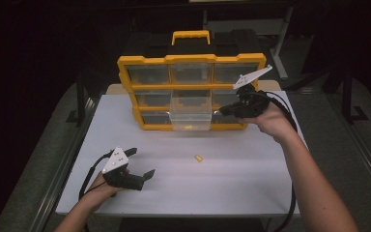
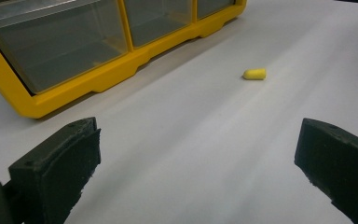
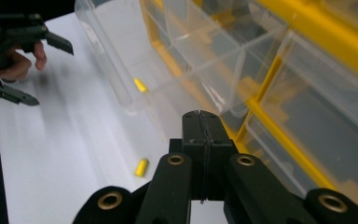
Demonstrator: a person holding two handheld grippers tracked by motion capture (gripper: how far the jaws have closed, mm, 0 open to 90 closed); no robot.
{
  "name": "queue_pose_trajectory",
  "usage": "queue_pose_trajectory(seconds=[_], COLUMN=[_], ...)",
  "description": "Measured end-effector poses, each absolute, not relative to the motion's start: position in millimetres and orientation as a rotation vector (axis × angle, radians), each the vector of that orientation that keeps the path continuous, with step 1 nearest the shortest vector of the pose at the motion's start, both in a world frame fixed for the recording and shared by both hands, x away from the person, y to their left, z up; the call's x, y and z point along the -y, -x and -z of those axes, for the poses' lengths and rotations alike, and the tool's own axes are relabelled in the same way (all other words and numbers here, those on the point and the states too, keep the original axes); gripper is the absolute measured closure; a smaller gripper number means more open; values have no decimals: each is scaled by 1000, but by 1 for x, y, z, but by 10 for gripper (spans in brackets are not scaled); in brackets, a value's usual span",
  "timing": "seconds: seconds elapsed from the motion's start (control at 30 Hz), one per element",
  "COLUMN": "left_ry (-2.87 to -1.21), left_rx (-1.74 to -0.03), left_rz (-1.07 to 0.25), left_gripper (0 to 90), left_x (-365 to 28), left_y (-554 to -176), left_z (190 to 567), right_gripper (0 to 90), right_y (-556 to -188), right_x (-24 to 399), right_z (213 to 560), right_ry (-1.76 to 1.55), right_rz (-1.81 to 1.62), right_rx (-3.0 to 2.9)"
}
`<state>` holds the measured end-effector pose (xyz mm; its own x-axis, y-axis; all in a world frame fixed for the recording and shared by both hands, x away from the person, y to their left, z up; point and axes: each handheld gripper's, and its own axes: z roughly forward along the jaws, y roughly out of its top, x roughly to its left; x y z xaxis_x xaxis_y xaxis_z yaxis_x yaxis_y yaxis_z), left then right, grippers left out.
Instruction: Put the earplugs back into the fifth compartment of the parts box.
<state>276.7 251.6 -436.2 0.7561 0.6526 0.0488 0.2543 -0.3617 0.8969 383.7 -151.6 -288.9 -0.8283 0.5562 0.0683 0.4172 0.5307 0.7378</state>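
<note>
- Yellow earplug (image 1: 199,158) in the high view: it lies loose on the white table (image 1: 251,183), at about 6 o'clock from the pulled-out clear drawer (image 1: 190,114) of the yellow organiser (image 1: 192,89). Its long axis runs roughly from 10 to 4 o'clock.
- Same view: the left gripper (image 1: 142,164) rests at 8 o'clock from the earplug, well apart from it, jaws spread and empty. The right gripper (image 1: 223,110) is clenched on nothing, just beside the drawer's right end.
- Left gripper view: the earplug (image 2: 254,74) lies almost crosswise, its rounded tip towards 3 o'clock, far beyond the open jaws.
- Right gripper view: the earplug (image 3: 141,167) lies at 9 o'clock from the closed jaws, its long axis running 1 to 7 o'clock. A second yellow piece (image 3: 141,85) sits inside the drawer (image 3: 168,70).
</note>
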Motion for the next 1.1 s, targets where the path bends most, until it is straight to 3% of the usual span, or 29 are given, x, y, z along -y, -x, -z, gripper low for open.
queue_pose_trajectory(seconds=[0.13, 0.2, 0.27, 0.43, 0.7, 0.83, 1.1], left_ry=[-1944, -1943, -1942, -1942, -1943, -1944, -1944], left_rx=[-689, -689, -689, -690, -691, -690, -689], left_rz=[-494, -494, -494, -492, -488, -486, -487], left_gripper=[0, 0, 0, 0, 0, 0, 0], left_x=[-251, -251, -251, -251, -251, -251, -251], left_y=[-276, -277, -277, -277, -276, -276, -276], left_z=[436, 436, 436, 436, 437, 437, 437], right_gripper=[831, 730, 712, 556, 385, 337, 324], right_y=[-382, -380, -379, -376, -372, -370, -366], right_x=[152, 151, 151, 149, 146, 142, 131], right_z=[298, 308, 310, 327, 350, 360, 382], right_ry=[-839, -849, -851, -867, -890, -904, -906], right_rz=[-1173, -1177, -1179, -1185, -1186, -1186, -1191], right_rx=[-2599, -2593, -2589, -2589, -2590, -2594, -2607])
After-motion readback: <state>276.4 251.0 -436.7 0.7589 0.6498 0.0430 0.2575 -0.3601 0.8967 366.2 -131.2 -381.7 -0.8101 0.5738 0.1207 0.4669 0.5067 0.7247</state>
